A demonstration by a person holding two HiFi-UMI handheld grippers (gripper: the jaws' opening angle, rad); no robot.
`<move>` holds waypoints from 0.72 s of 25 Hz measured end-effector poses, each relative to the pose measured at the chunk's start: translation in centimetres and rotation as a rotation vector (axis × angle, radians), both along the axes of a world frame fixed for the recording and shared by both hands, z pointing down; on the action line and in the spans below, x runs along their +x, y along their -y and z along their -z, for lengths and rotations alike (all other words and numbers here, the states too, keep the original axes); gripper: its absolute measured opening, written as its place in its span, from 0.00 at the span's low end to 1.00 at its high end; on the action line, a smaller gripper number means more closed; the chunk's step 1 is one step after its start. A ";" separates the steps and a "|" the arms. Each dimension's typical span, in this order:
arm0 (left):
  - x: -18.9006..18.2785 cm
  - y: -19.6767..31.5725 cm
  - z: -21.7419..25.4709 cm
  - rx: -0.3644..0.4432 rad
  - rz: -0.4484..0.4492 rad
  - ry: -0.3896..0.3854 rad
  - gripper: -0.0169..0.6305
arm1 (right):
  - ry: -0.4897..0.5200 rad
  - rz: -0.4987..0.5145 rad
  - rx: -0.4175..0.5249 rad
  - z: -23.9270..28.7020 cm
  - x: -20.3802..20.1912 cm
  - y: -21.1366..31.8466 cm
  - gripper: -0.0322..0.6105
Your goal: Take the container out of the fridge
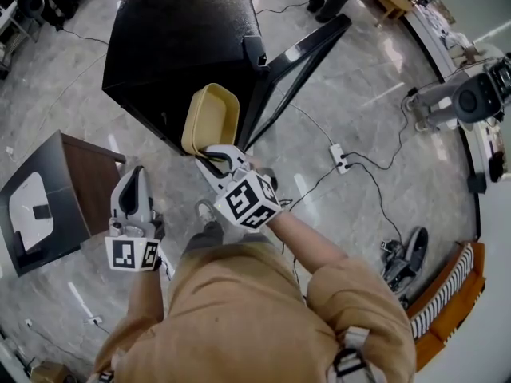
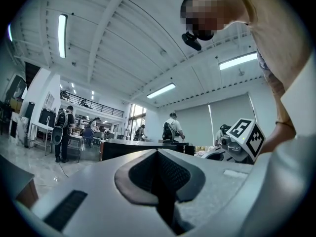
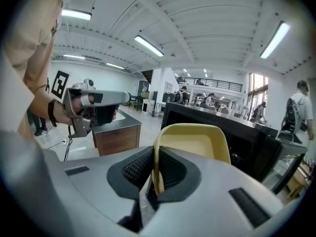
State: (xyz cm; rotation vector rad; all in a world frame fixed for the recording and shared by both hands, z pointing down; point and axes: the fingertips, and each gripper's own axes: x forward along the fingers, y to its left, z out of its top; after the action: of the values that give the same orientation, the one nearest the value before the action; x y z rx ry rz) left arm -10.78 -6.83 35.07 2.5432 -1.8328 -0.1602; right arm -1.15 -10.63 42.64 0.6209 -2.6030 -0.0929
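Observation:
A yellow rectangular container (image 1: 211, 118) hangs tilted on edge in front of the black fridge (image 1: 180, 46), whose door (image 1: 299, 62) stands open to the right. My right gripper (image 1: 214, 156) is shut on the container's near rim. In the right gripper view the rim (image 3: 157, 157) stands upright, squeezed between the pads, with the container's hollow (image 3: 197, 142) facing me and the fridge (image 3: 222, 127) behind it. My left gripper (image 1: 134, 174) is held to the left of the container, apart from it and level. Its jaws (image 2: 159, 174) are shut with nothing between them.
A low wood-sided table (image 1: 48, 206) with a white sheet on top stands at the left. A power strip (image 1: 339, 158) and cables lie on the floor right of the fridge door. Shoes (image 1: 403, 258) and a striped cushion (image 1: 447, 294) are at the right.

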 end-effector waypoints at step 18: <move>0.5 -1.2 1.7 0.027 0.001 0.016 0.03 | 0.157 -0.109 0.083 8.9 4.3 -2.0 0.08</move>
State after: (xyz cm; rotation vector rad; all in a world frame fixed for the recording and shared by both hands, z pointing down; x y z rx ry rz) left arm -10.26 -5.61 33.35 2.5691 -1.8500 -0.1660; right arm 3.14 -8.58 33.79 0.8295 -2.7204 -0.1229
